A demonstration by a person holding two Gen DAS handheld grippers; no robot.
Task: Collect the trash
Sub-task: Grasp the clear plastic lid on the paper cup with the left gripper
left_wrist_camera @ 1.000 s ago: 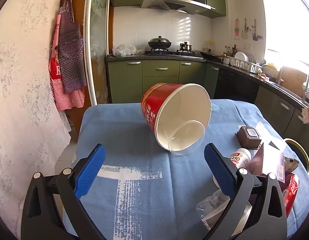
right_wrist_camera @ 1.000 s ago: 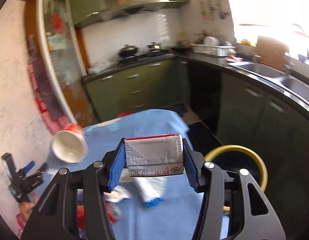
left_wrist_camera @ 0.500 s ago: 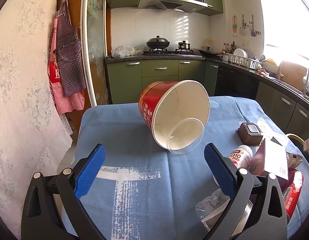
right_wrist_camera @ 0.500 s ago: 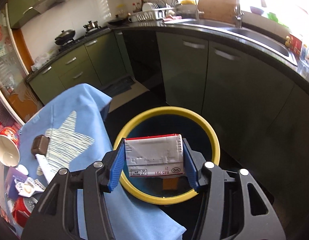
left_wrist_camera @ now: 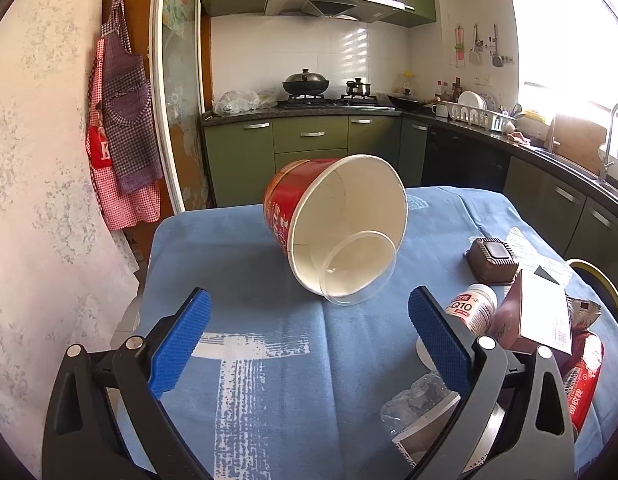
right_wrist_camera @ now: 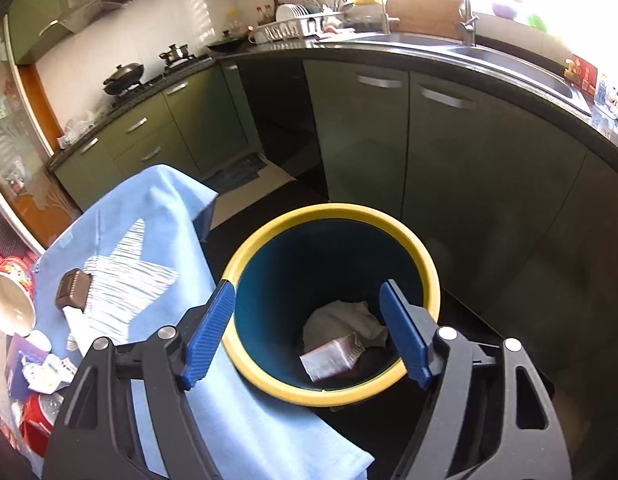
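In the right wrist view my right gripper (right_wrist_camera: 309,334) hangs over a blue bin with a yellow rim (right_wrist_camera: 329,212); its jaws are opening and nothing is between them. A small white carton (right_wrist_camera: 333,358) lies inside the bin beside crumpled white paper (right_wrist_camera: 341,318). In the left wrist view my left gripper (left_wrist_camera: 309,342) stands open above the blue tablecloth (left_wrist_camera: 237,280), short of a tipped red paper bucket (left_wrist_camera: 337,220) with a clear plastic lid (left_wrist_camera: 359,268) at its mouth.
Right of the left gripper lie a brown tray (left_wrist_camera: 493,260), a white Q10 bottle (left_wrist_camera: 471,308), a brown carton (left_wrist_camera: 537,312), a red packet (left_wrist_camera: 585,384) and a crumpled clear wrapper (left_wrist_camera: 417,404). Green cabinets (right_wrist_camera: 429,140) stand behind the bin. A wall with aprons (left_wrist_camera: 121,132) is at the left.
The right gripper swung from above the table to over the bin, then opened; the carton it held now lies in the bin. The left gripper stayed where it was.
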